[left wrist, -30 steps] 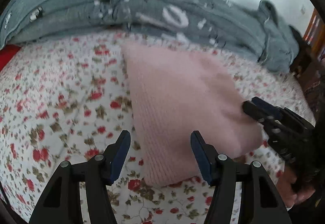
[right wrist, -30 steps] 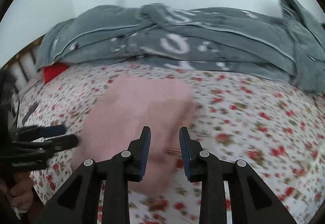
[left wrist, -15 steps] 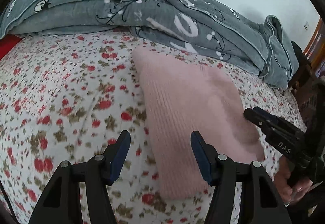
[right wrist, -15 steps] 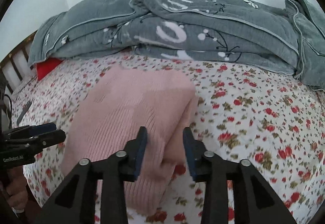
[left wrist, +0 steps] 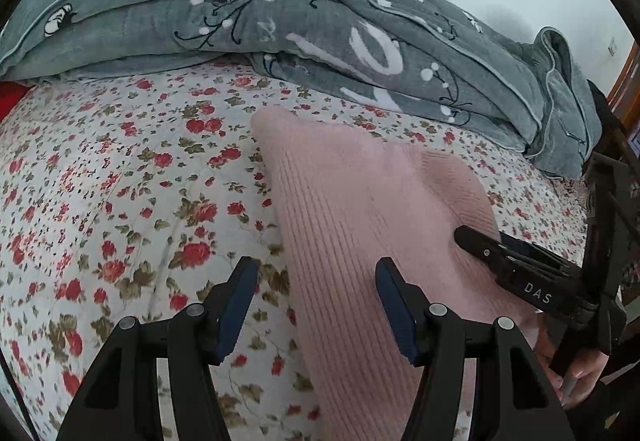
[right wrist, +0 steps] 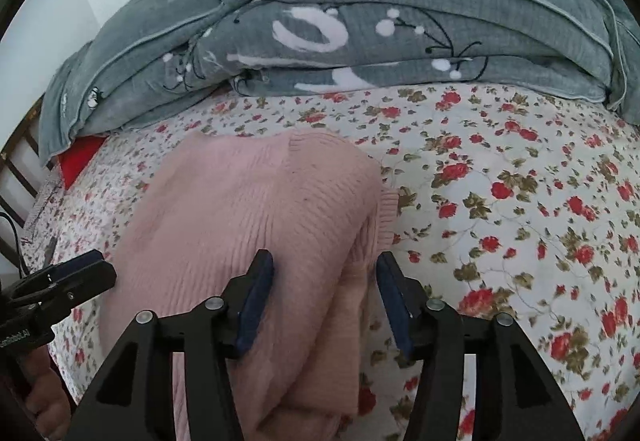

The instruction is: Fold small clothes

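Note:
A folded pink knit sweater (left wrist: pixel 360 201) lies on the flowered bed sheet (left wrist: pixel 120 181). My left gripper (left wrist: pixel 316 293) hovers open above the sweater's left edge, which runs between its fingers, and grips nothing. From the right my right gripper (left wrist: pixel 472 241) reaches over the sweater. In the right wrist view the right gripper (right wrist: pixel 324 289) straddles the thick folded edge of the sweater (right wrist: pixel 260 209). Its jaws are opening and the pads stand apart from the knit. The left gripper (right wrist: pixel 92 269) shows at the left edge there.
A bunched grey blanket (left wrist: pixel 280 21) lies along the far side of the bed, by the wall. A red item (right wrist: pixel 80 157) peeks from under the blanket (right wrist: pixel 360 21) near wooden rails (right wrist: pixel 20 169). A hand (left wrist: pixel 576 373) holds the right gripper's handle.
The right gripper's jaws have widened from nearly shut around the sweater's fold, and it has sunk closer to the sweater. The left gripper slid a little along the bed, still open.

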Action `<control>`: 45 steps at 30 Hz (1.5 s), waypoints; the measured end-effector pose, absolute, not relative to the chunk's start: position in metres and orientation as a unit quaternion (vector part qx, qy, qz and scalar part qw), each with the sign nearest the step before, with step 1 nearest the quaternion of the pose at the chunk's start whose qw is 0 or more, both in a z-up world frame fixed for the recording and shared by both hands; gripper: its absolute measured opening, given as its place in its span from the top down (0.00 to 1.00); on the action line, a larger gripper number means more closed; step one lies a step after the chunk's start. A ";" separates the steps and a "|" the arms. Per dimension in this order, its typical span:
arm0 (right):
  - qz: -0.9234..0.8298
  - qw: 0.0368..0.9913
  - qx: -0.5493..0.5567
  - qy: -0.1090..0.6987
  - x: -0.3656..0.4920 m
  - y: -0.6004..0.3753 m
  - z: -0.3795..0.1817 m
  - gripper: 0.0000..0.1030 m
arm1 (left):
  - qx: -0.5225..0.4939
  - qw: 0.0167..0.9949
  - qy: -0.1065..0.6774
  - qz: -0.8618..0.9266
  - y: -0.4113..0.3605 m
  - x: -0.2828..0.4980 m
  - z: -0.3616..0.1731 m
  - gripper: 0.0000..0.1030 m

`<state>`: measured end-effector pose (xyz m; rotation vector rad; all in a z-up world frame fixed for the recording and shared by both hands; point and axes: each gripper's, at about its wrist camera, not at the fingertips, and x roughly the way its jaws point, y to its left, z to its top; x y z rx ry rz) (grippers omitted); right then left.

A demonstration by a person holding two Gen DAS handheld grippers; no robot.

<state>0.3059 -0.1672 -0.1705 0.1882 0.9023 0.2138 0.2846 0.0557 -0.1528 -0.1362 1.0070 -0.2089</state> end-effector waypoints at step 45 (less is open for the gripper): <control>-0.011 0.943 0.016 0.333 0.029 -0.221 -0.038 0.08 | -0.007 0.919 0.388 -0.070 0.011 0.060 -0.024 0.25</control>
